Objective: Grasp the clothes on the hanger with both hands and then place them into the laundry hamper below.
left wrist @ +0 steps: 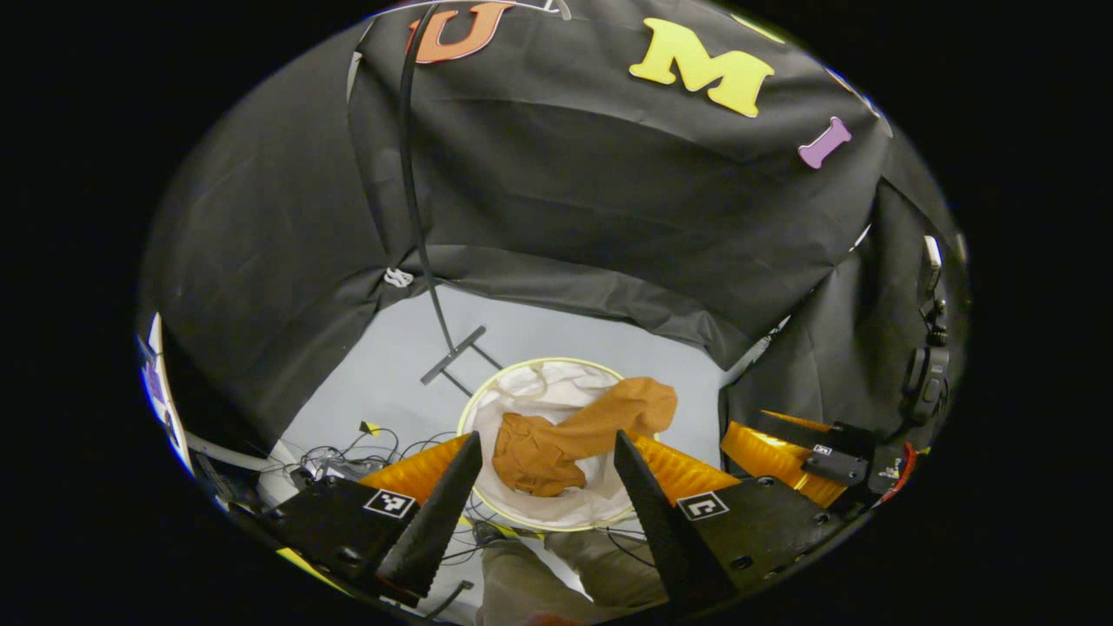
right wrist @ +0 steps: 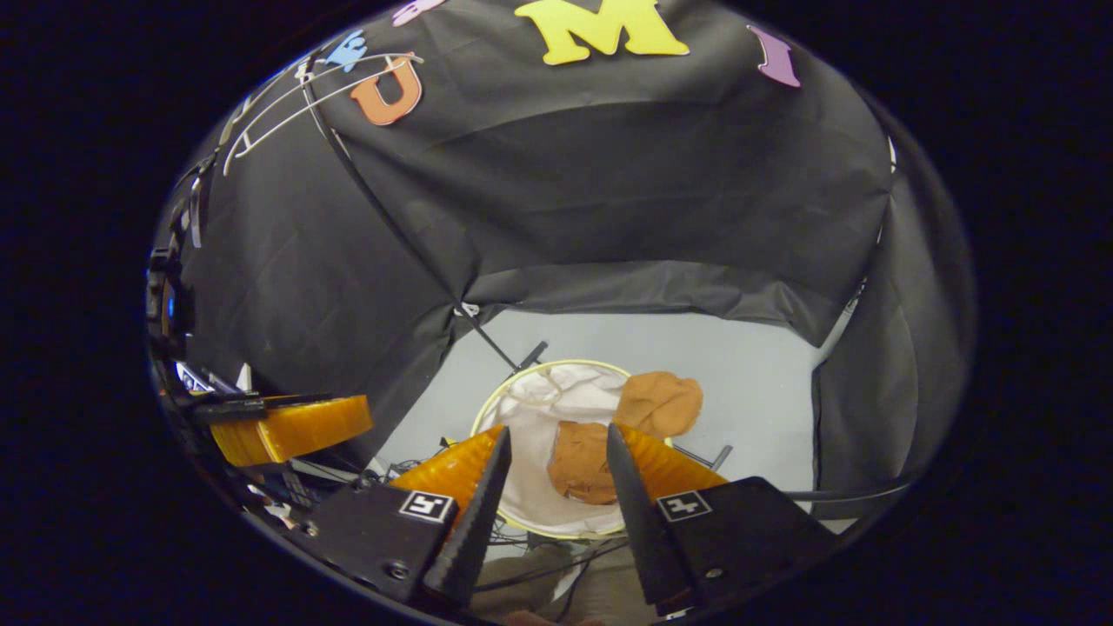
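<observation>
While I had both grippers above the laundry hamper (left wrist: 487, 409), the left gripper (left wrist: 548, 487) and right gripper (right wrist: 556, 482) were wide open, gripping nothing. The brown clothes (left wrist: 565, 435) lay in the hamper, one end draped over its rim. Risk: that overhanging end could slide out to the floor (left wrist: 556, 335); the bare hanger (right wrist: 287, 96) hung overhead.

No readable text, brand or number. Square black-and-white coded markers sit on the left gripper (left wrist: 548, 513) and the right gripper (right wrist: 556, 513); these carry patterns, not legible characters.
</observation>
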Action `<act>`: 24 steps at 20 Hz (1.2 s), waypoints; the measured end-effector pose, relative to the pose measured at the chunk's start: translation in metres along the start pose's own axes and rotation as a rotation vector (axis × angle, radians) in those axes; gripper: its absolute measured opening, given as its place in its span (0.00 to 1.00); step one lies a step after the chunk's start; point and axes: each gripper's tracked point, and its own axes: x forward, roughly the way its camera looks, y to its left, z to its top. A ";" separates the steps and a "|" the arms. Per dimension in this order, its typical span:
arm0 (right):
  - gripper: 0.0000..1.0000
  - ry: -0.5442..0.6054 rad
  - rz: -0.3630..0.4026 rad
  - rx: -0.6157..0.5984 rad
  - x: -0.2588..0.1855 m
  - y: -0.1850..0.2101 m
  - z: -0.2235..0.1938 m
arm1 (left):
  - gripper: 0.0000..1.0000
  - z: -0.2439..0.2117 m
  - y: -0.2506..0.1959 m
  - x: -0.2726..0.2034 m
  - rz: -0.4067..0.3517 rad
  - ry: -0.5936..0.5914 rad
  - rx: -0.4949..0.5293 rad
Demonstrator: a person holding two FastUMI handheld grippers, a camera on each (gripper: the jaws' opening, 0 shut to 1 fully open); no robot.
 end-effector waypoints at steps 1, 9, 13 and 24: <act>0.76 -0.008 -0.005 -0.011 -0.004 -0.002 -0.002 | 0.94 0.001 0.000 0.001 0.008 -0.004 0.000; 0.76 -0.158 -0.097 -0.004 -0.065 0.001 -0.014 | 0.95 0.005 0.004 -0.038 -0.037 -0.100 0.040; 0.76 -0.237 -0.181 0.052 -0.112 0.000 -0.040 | 0.95 -0.011 0.024 -0.094 -0.070 -0.185 0.074; 0.80 -0.744 -0.321 0.053 -0.345 0.045 -0.033 | 0.88 0.064 0.034 -0.310 -0.175 -0.797 0.228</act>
